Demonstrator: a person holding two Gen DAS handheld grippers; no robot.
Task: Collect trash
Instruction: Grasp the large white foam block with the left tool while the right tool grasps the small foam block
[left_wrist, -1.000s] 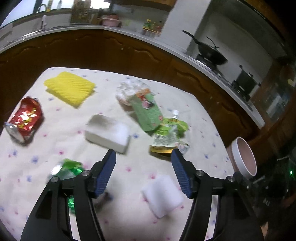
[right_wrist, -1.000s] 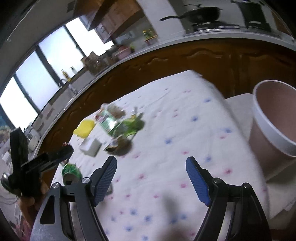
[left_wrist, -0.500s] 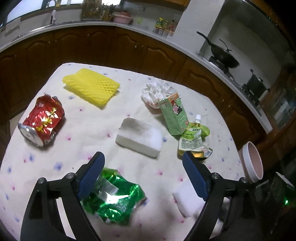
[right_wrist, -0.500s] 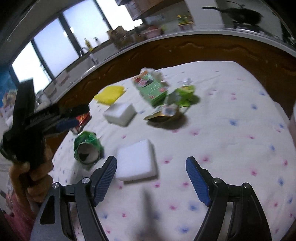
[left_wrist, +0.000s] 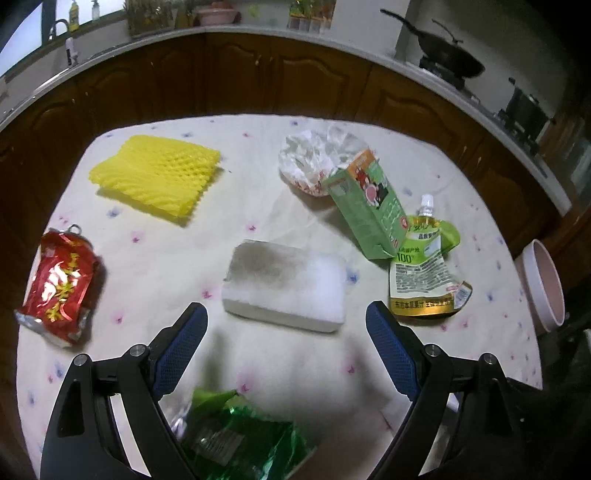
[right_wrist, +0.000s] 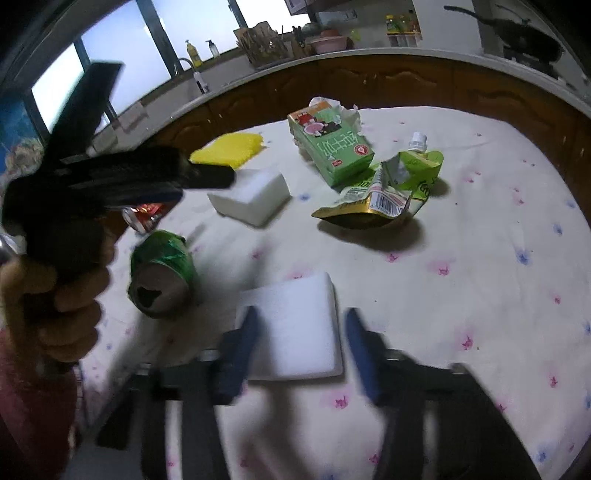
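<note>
Right wrist: right gripper (right_wrist: 301, 349) (blurred) closing around white sponge (right_wrist: 295, 328).

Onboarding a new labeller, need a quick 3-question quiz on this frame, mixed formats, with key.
1. True or false: the green carton stands upright.
2. What lies between the right gripper fingers? A) a red can B) the white foam pad C) a yellow net
3. How many crushed cans are on the tablecloth, and what colours are they?

Key
1. False. It lies on its side.
2. B. The jaws have just been closing around it. The blur hides whether they press on it yet.
3. Two: red can, green can.
</note>
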